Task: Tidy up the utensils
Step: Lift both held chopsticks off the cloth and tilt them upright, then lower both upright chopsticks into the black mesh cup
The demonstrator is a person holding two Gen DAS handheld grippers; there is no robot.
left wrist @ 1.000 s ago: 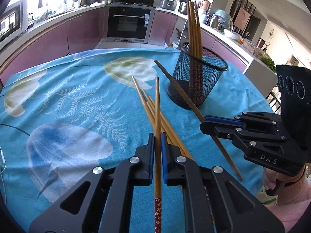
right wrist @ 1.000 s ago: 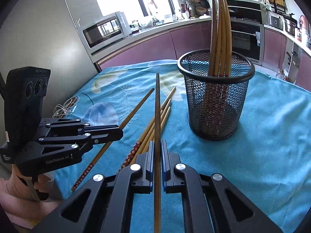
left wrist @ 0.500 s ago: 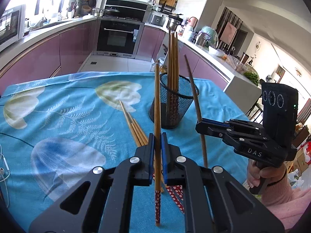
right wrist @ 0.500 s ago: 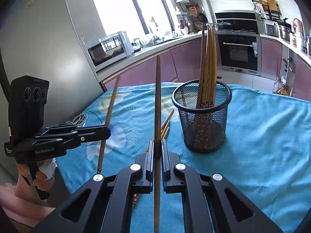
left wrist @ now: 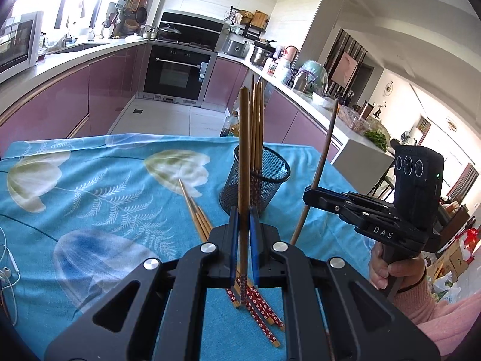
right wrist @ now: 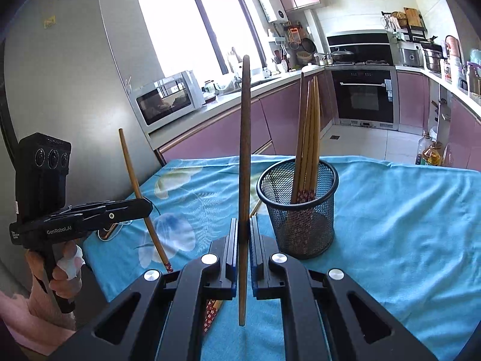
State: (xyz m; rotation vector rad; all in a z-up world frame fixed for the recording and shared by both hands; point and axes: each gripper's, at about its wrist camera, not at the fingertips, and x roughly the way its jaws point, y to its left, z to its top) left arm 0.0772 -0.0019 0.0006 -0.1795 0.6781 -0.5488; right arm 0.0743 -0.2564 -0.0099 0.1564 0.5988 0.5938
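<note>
Landmark: the black wire-mesh cup, round and see-through, sitting on a teal cloth printed with pale tulips and fern fronds.

Left of the cup: loose chopsticks lying in a bundle on the cloth, slim tapered bamboo, red floral-patterned butt ends fanning out toward the camera. White earphone cable trailing at the cloth's far left edge.

Left gripper, black plastic with blue pads, is sitting just in front of the cup in its own view. Jaws are pinching down narrow on one bamboo chopstick, which is standing near upright, tapered tip up, patterned end hanging below the pads, clear of the cloth.

In the cup: several matching chopsticks leaning together, tips up, patterned ends down inside the mesh.

Right of the cup in the left wrist view: right gripper, same black build, jaws also closing tight on a darker brown chopstick, tilting slightly, lifted off the cloth. A hand in a pink sleeve is gripping its handle.

From the right wrist view, the dark stick is running straight up between the pads, left of the cup.
</note>
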